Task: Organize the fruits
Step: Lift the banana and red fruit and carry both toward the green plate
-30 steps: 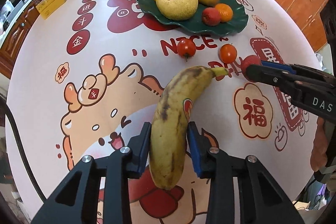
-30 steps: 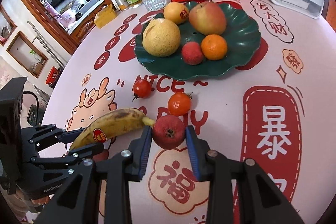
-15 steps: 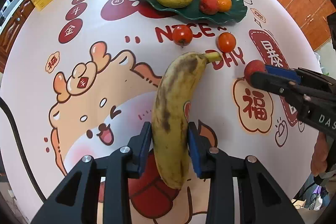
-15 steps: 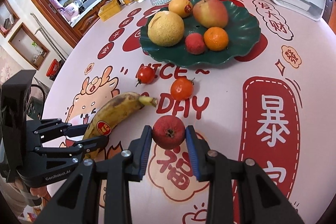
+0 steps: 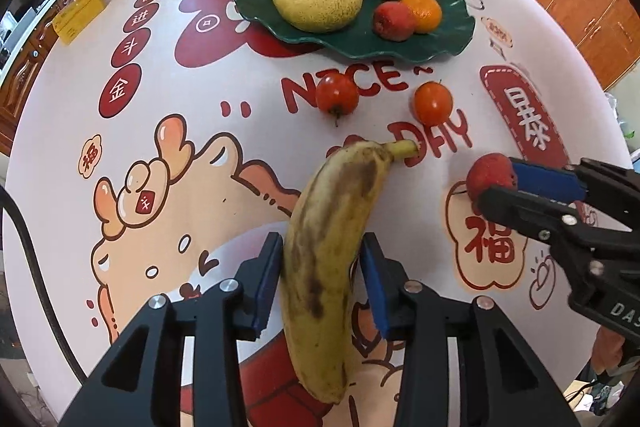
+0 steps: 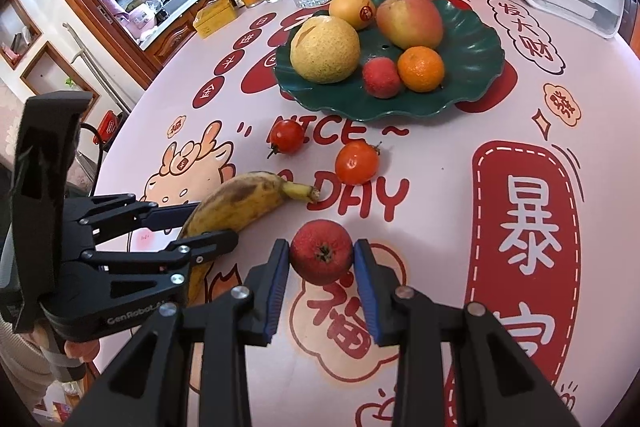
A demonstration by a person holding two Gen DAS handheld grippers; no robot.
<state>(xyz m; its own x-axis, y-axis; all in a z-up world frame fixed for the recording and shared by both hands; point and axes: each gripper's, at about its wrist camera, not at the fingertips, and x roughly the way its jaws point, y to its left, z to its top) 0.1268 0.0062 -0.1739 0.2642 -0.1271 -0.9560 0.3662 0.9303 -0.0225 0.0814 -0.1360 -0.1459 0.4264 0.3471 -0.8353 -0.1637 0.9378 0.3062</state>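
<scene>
On the printed counter [image 6: 432,147], near a green plate [image 6: 476,67] holding five fruits: one banana [image 5: 328,227] lying flat between the just-opening jaws of the left tool [image 5: 320,251], no longer pinched, liable to be nudged askew on withdrawal. One red fruit [image 6: 322,267] clamped in the right tool [image 6: 321,251], liable to bruise or squirt free. Two tomatoes [image 6: 286,136] loose, apt to roll.

Small red fruit [image 6: 321,257] clamped between right gripper [image 6: 321,261] pads.
</scene>
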